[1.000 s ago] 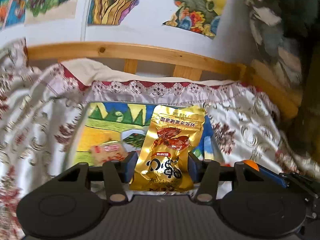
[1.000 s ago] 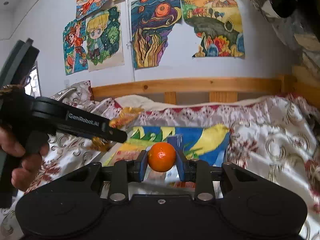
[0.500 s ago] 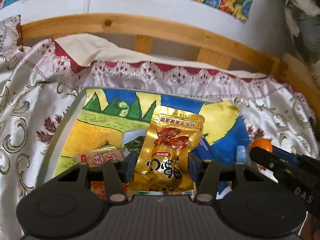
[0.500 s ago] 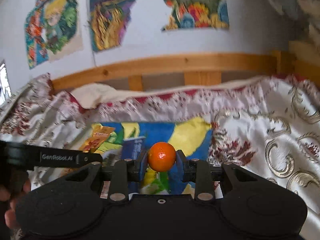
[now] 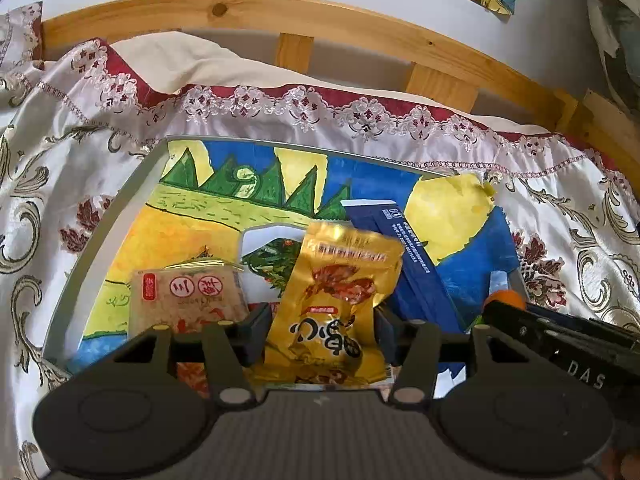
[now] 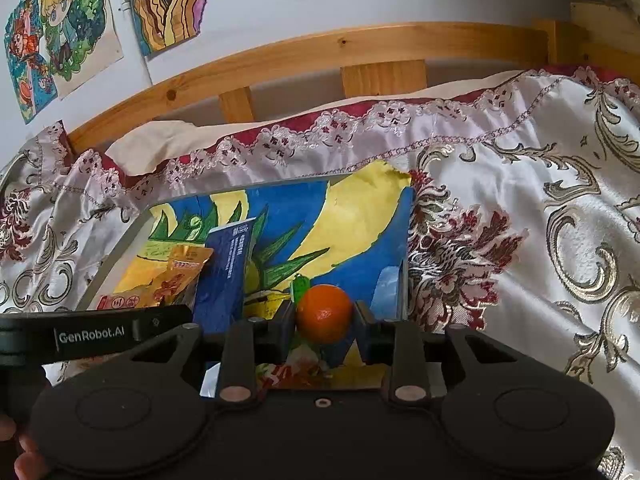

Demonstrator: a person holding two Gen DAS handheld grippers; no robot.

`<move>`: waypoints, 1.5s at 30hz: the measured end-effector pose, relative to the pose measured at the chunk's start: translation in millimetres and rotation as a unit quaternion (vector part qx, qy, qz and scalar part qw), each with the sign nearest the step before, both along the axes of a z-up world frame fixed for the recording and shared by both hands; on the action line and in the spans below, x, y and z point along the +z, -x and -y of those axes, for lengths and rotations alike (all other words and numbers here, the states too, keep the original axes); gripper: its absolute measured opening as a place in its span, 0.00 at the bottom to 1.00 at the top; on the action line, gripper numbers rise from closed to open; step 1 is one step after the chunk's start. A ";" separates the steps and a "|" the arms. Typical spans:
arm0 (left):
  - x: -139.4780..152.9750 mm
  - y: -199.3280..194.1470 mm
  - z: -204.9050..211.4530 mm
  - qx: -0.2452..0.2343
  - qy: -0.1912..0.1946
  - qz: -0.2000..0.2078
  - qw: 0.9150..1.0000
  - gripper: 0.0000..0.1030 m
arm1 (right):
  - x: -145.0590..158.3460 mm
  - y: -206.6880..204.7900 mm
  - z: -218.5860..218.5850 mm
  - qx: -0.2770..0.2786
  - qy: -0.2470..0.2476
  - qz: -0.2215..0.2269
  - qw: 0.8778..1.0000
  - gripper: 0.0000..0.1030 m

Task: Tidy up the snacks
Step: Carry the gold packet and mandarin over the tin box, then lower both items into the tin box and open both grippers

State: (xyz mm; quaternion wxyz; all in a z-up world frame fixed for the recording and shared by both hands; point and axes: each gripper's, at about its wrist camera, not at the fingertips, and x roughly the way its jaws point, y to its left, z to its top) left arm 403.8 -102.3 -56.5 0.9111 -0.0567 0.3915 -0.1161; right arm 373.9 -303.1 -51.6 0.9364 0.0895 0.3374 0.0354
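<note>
A gold snack packet (image 5: pixel 332 304) stands between the pads of my left gripper (image 5: pixel 320 332), tilted right and blurred. These jaws are opening and a thin gap shows at the left pad. Under it lies a grey tray (image 5: pixel 100 248) lined with a painted picture, holding a beige snack packet (image 5: pixel 184 300) and a blue box (image 5: pixel 412 272). My right gripper (image 6: pixel 325 320) holds a small orange (image 6: pixel 324 312) over the tray's right part (image 6: pixel 404 280). Its jaws are starting to open, with the orange still between the pads. The gold packet (image 6: pixel 180 276) also shows there.
The tray lies on a patterned satin bedspread (image 6: pixel 520 220). A wooden bed rail (image 5: pixel 360 28) and a wall with drawings (image 6: pixel 68 32) stand behind it. A small light-blue item (image 6: pixel 386 288) lies at the tray's right edge. A person's fingers (image 6: pixel 24 468) show at the lower left.
Both grippers have come down closer over the tray. The gold packet has tipped to the right and sagged between the left pads. The orange sits as before between the right pads.
</note>
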 end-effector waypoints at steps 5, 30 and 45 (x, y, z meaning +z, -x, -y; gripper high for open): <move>3.8 1.8 2.7 0.002 0.001 0.000 1.000 0.63 | 5.6 3.7 -3.7 0.006 0.009 0.007 1.000 0.35; 86.7 61.1 -25.9 0.056 0.025 0.126 0.990 0.99 | 98.6 71.6 -10.0 0.013 0.050 0.130 0.990 0.82; 112.6 114.2 -48.8 0.070 0.033 0.173 0.982 1.00 | 135.7 144.1 -21.4 0.017 0.035 0.195 0.980 0.99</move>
